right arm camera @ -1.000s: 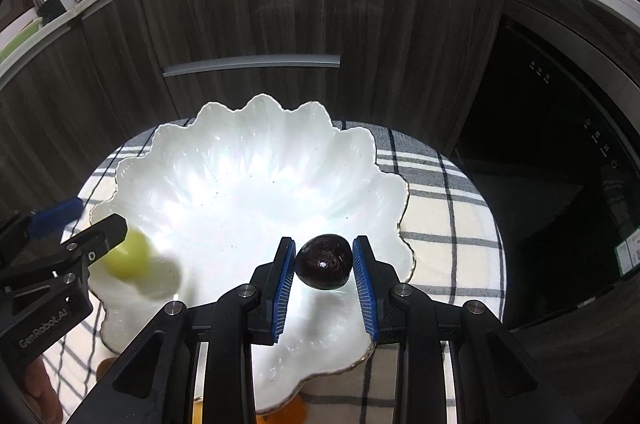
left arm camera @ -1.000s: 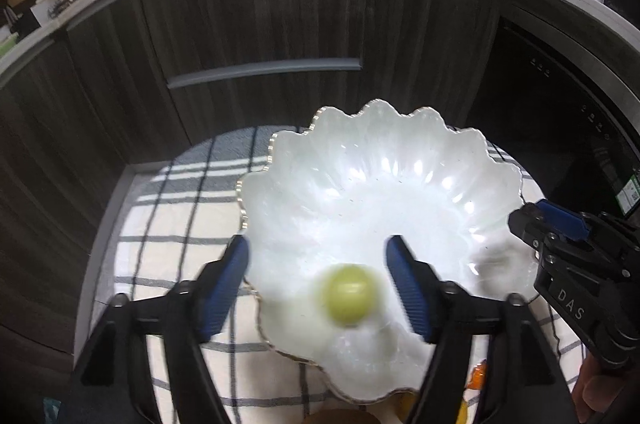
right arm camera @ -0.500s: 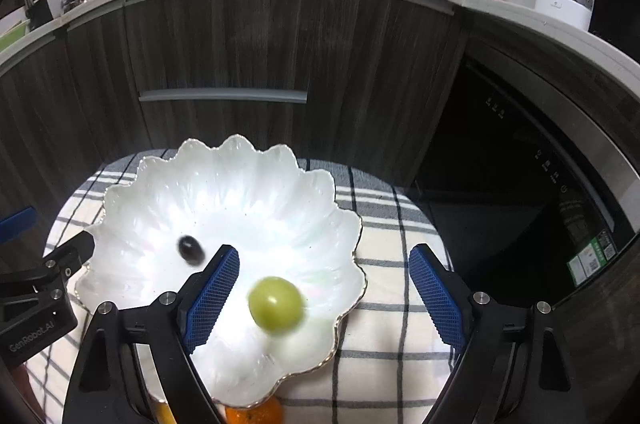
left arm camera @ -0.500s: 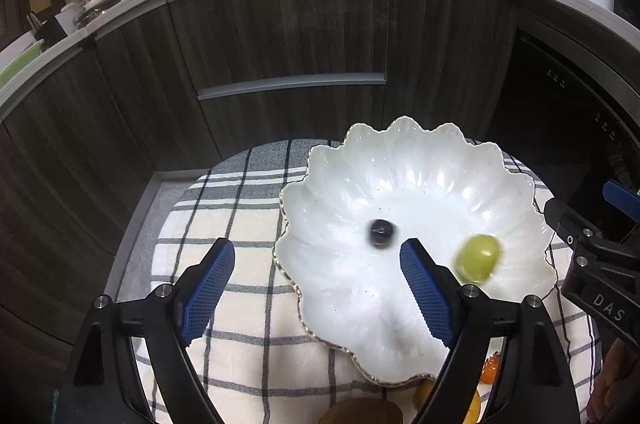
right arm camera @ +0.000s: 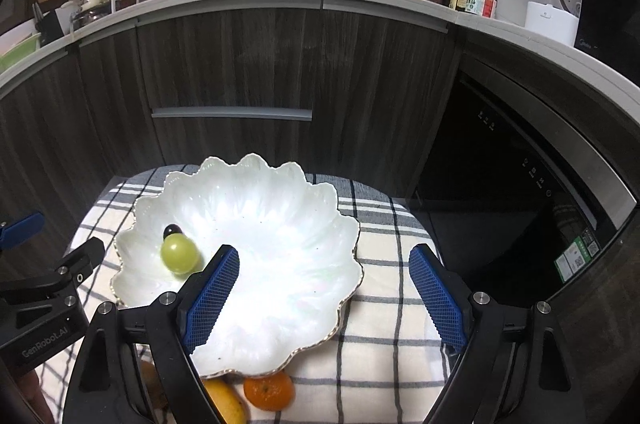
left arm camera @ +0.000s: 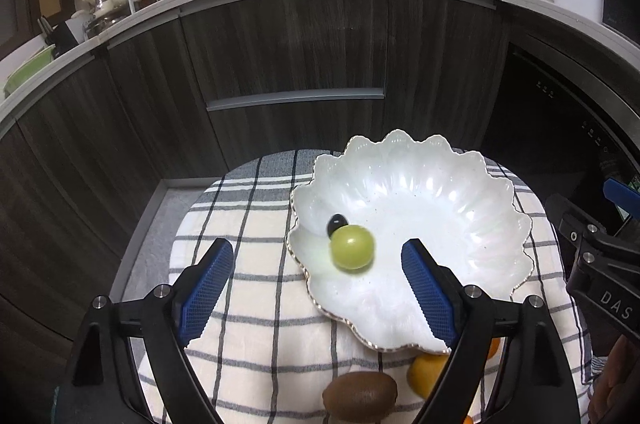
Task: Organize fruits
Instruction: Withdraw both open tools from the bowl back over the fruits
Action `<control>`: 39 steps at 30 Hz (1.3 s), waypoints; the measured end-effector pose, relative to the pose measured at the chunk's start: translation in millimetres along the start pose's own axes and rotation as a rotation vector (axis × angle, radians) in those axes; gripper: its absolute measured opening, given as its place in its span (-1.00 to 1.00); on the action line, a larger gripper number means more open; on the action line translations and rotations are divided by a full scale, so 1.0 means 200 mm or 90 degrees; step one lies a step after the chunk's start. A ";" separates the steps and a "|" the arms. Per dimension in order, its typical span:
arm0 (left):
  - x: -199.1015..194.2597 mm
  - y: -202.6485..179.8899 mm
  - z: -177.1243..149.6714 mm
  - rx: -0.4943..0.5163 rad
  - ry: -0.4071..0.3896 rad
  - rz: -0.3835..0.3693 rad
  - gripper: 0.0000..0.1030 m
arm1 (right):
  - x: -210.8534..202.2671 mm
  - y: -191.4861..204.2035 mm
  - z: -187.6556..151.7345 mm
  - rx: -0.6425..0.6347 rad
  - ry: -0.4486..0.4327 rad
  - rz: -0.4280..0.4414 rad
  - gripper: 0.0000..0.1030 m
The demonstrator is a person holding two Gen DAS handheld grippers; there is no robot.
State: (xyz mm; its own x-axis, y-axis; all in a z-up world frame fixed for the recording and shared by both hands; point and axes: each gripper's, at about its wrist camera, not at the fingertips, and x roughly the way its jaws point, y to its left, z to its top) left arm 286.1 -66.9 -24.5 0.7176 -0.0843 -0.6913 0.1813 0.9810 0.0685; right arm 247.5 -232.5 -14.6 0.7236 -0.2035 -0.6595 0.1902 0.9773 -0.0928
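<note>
Both tongs hang open and empty: left tongs [left arm camera: 318,274], right tongs [right arm camera: 324,290]. Ahead of them, a green grape [left arm camera: 352,248] touches a dark grape [left arm camera: 336,222] in the white dish [right arm camera: 320,207]. Risk: round grapes may roll; kiwi [left arm camera: 360,396] and orange [right arm camera: 269,390] sit half-hidden below the dish's near rim.

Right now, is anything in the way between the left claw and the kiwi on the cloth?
Nothing visible blocks it. The kiwi lies on the checked cloth, just in front of the white bowl, near the open left claw. An orange sits beside it to the right, not in the path.
</note>
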 end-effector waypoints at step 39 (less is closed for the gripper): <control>-0.43 -0.03 -0.48 0.019 -0.009 -0.003 0.68 | -0.44 0.00 -0.39 -0.009 -0.007 0.041 0.70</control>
State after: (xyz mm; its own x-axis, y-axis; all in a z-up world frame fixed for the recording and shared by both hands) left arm 158.2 -47.9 -34.6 0.7257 -0.0912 -0.6819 0.2039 0.9751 0.0866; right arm 132.5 -209.9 -15.5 0.7412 -0.1407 -0.6563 0.1339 0.9891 -0.0608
